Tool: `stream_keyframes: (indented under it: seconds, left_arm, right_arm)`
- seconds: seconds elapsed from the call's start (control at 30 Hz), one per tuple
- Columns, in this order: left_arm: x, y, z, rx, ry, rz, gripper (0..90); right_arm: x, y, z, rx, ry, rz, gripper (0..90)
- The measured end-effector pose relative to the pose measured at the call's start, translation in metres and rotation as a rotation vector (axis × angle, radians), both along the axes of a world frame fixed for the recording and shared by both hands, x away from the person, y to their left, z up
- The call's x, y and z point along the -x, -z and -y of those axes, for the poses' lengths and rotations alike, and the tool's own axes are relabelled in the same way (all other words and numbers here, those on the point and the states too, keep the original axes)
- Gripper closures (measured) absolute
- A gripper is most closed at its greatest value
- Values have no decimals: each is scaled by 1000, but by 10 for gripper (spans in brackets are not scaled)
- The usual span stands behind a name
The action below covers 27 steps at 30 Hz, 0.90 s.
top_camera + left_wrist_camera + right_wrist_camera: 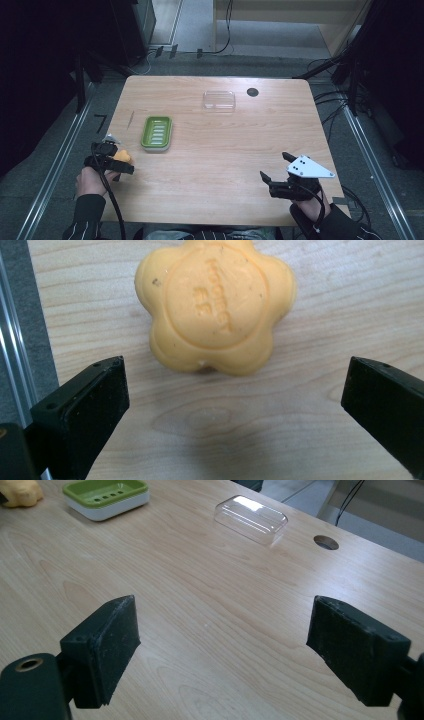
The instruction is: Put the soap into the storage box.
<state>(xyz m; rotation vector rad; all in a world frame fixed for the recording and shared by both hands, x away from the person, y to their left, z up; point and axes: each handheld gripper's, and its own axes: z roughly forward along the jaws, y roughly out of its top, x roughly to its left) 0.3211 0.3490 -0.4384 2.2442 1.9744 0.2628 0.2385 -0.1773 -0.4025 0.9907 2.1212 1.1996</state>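
An orange flower-shaped soap (pixel 215 305) lies on the wooden table (pixel 215 150) near its left edge, also seen as the soap (pixel 123 155) and the soap (pixel 20 492). My left gripper (pixel 235 385) is open, jaws wide apart, with the soap just ahead of the tips and untouched; in the high view the left gripper (pixel 116 161) sits right at the soap. A green soap dish (pixel 156 133) (pixel 106 495) stands empty to the right of it. My right gripper (pixel 275 166) (pixel 222 610) hovers open over bare wood at the near right.
A clear plastic lid (pixel 219 100) (pixel 251 519) lies at the table's far middle, beside a round cable hole (pixel 252 92) (pixel 326 542). A metal rail (pixel 15 360) runs just past the table's left edge, close to the soap.
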Motion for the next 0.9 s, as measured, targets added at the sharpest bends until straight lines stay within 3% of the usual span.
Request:
stream_keyframes:
  seconds: [0.27,0.4,0.5,0.9]
  left_arm:
    - [-8,2,-3,-3,-29,1,138]
    - [-10,4,-5,-2,-38,2,164]
    - [-13,5,-9,19,-48,13,193]
    - [-16,7,-10,41,-26,-17,321]
  right_arm:
    - [0,0,0,-1,1,1,136]
    - [0,0,0,-4,4,-1,136]
    - [1,0,0,-5,5,-1,136]
    - [1,0,0,-5,5,-1,136]
